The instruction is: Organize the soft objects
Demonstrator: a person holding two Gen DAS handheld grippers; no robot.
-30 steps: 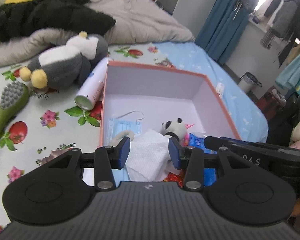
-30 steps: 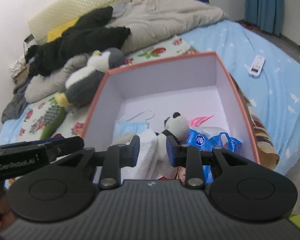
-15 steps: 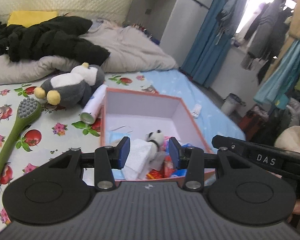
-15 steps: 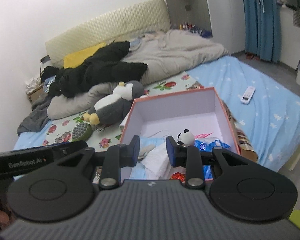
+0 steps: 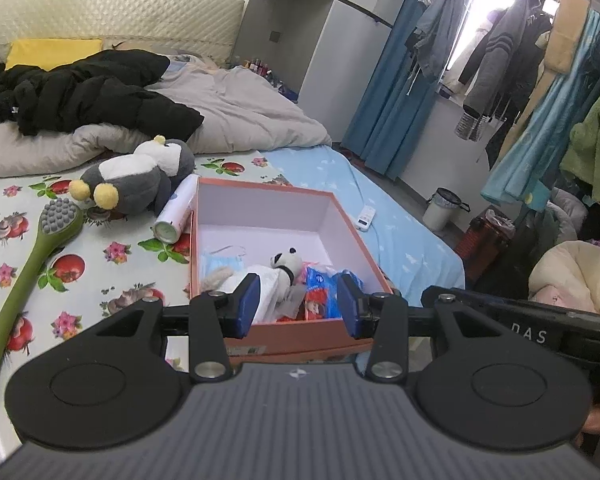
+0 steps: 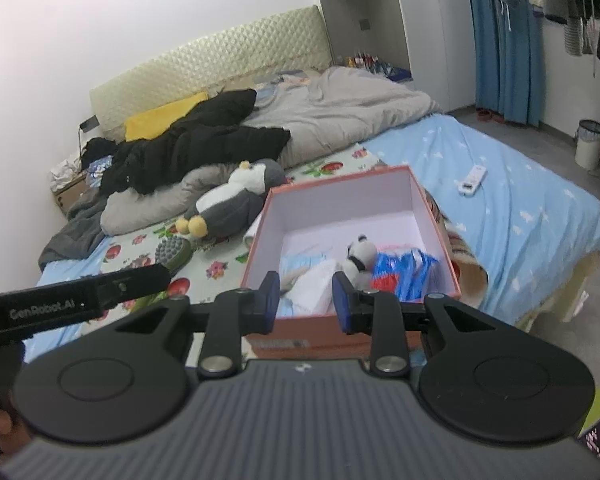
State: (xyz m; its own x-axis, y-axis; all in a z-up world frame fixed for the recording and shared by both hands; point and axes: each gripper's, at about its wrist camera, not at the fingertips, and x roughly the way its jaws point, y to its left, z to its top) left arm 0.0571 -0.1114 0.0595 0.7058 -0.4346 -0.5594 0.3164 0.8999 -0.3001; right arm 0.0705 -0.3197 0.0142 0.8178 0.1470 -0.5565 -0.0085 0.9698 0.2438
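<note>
Tongs, left and right, both apart, empty, above box near rim

The box is orange outside and pale lilac inside. In it lie a black-and-white panda, a light blue mask, a white cloth and blue-and-red packets. At its ten o'clock is a grey-and-white penguin with yellow feet. The brush at nine o'clock is olive green with grey bristles, on a white sheet patterned with red fruit and pink flowers.
</note>
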